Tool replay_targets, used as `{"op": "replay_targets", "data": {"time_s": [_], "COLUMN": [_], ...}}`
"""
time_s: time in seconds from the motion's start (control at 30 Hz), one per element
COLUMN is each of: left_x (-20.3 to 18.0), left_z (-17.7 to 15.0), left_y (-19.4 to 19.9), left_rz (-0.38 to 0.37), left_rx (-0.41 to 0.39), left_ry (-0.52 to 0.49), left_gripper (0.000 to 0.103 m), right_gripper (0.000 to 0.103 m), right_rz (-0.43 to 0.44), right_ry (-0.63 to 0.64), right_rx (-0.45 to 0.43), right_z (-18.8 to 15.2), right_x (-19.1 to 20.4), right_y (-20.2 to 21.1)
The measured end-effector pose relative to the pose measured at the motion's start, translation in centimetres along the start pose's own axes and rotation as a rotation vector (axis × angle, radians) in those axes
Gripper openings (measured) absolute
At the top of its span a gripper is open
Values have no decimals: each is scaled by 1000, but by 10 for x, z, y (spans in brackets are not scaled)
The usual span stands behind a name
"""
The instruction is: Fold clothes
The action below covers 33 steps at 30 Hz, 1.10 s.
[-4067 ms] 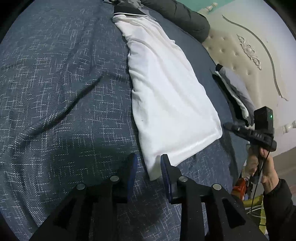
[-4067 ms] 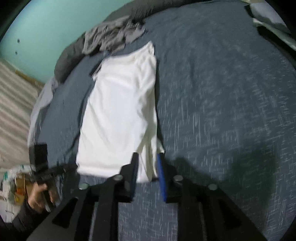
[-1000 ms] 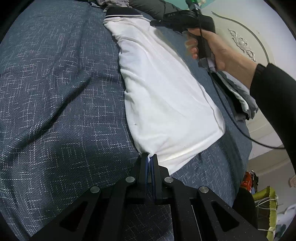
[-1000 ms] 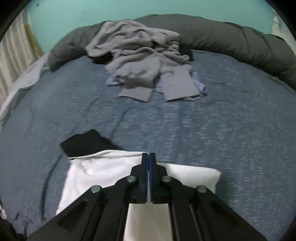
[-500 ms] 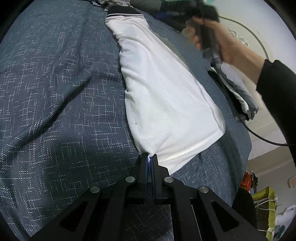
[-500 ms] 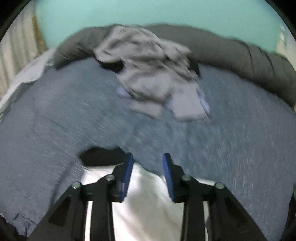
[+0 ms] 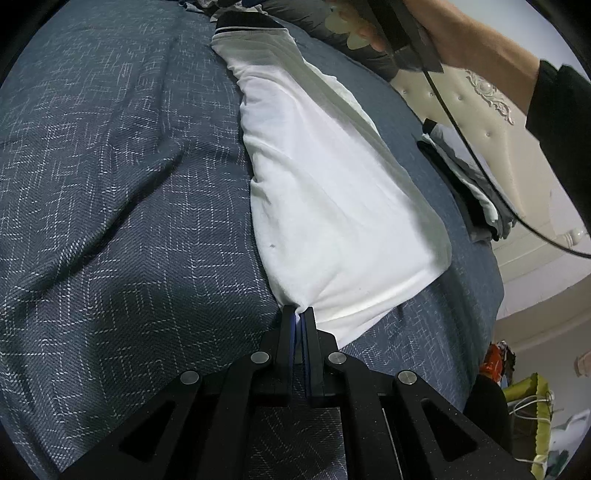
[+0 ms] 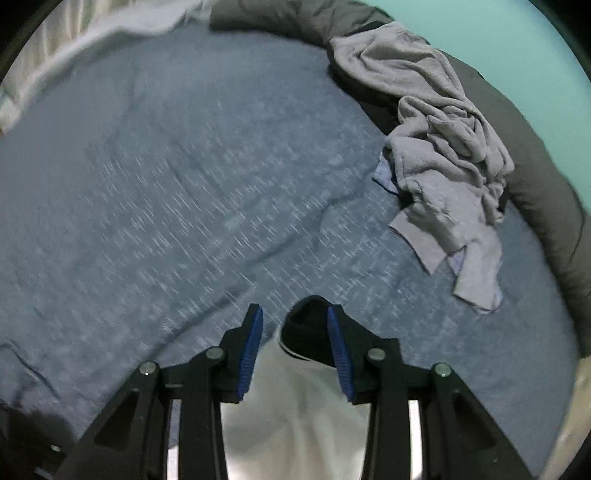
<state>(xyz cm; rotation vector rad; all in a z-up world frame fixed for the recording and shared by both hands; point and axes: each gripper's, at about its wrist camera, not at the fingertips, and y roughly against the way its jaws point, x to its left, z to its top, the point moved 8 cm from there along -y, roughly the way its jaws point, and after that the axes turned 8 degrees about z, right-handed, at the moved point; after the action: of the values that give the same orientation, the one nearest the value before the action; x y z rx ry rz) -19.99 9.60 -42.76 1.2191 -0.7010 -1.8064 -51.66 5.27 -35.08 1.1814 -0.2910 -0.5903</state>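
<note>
A white shirt [image 7: 332,192] folded into a long strip lies on the blue bedspread [image 7: 110,184], its black collar [image 7: 243,26] at the far end. My left gripper [image 7: 298,314] is shut on the shirt's near bottom corner. In the right wrist view my right gripper [image 8: 295,325] stands open above the black collar [image 8: 306,332] and the white shirt [image 8: 295,406]; the collar shows between the blue pads, which do not press on it. In the left wrist view a person's hand [image 7: 443,33] holds the right gripper's handle near the collar end.
A crumpled grey garment [image 8: 443,147] lies at the right on the bedspread against a dark rolled duvet [image 8: 535,177]. Folded clothes [image 7: 476,192] are stacked by the cream headboard [image 7: 480,103]. A black cable [image 7: 480,166] hangs from the right handle.
My right gripper has let go of the shirt's collar end and opened, then swung sideways and rolled, so the grey garment now sits at the right. The left gripper has kept its grip.
</note>
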Motion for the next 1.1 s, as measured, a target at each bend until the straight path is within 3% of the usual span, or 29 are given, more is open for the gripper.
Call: {"op": "replay_targets", "data": {"time_s": [0.13, 0.3, 0.5, 0.83, 1.1], "left_x": [-2, -20, -10, -24, -33], "left_z": [0, 13, 20, 31, 38], "left_y": [0, -17, -19, -31, -40], "left_rz": [5, 5, 8, 15, 14], "left_rx": [0, 3, 6, 6, 9], "left_ry": [-3, 1, 1, -5, -4], "left_gripper": [3, 3, 3, 3, 3], "right_gripper": [36, 7, 4, 4, 3], "right_rz": [-53, -94, -143, -317, -352], "right_ry": [49, 120, 153, 24, -37], "right_rx": [63, 110, 94, 16, 22], "right_z": [-3, -6, 2, 36, 44], "right_x": [1, 3, 1, -45, -63], "right_y": [-12, -22, -18, -6, -19]}}
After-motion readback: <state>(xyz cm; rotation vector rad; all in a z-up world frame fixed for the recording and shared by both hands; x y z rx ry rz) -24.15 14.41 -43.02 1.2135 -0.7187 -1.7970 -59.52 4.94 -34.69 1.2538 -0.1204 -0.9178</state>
